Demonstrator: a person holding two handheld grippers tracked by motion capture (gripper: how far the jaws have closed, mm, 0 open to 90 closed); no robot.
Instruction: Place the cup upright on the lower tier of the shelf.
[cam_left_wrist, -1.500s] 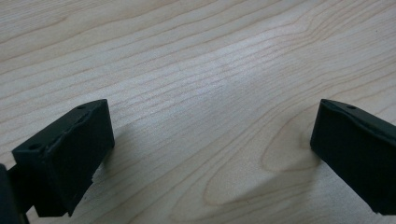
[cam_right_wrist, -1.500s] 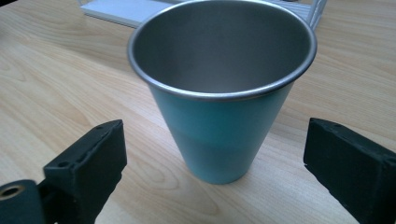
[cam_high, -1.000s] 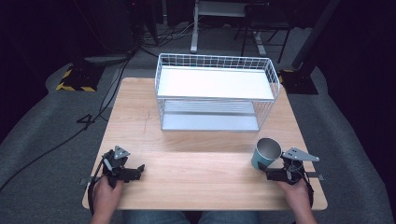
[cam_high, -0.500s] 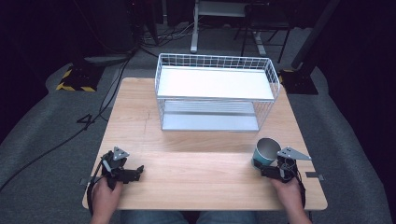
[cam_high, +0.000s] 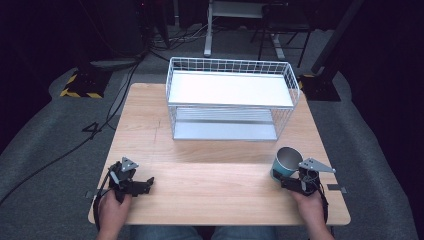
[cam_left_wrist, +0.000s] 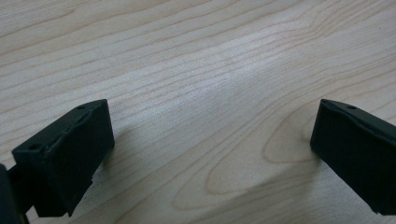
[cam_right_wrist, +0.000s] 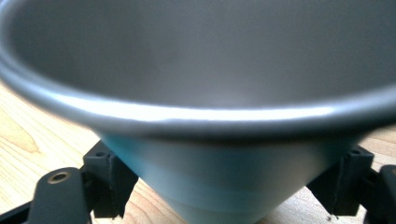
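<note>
A teal cup (cam_high: 286, 161) with a grey inside stands upright near the table's front right corner. My right gripper (cam_high: 283, 180) reaches it from the right, and its jaws press on both sides of the cup's lower body (cam_right_wrist: 224, 186). The cup's wide rim (cam_right_wrist: 196, 114) looms across the right gripper view. My left gripper (cam_high: 148, 184) rests low at the front left of the table (cam_high: 215, 195), its jaws pointing right. In the left gripper view the left gripper (cam_left_wrist: 212, 154) stands open over bare wood.
A white wire basket rack (cam_high: 231, 100) with a white top shelf and a lower shelf stands at the back middle of the table. Bare wood lies between the two grippers. The table's front edge is close behind both hands.
My right gripper has slid left to the cup and now holds its base between the jaws. The cup and the left gripper have stayed put.
</note>
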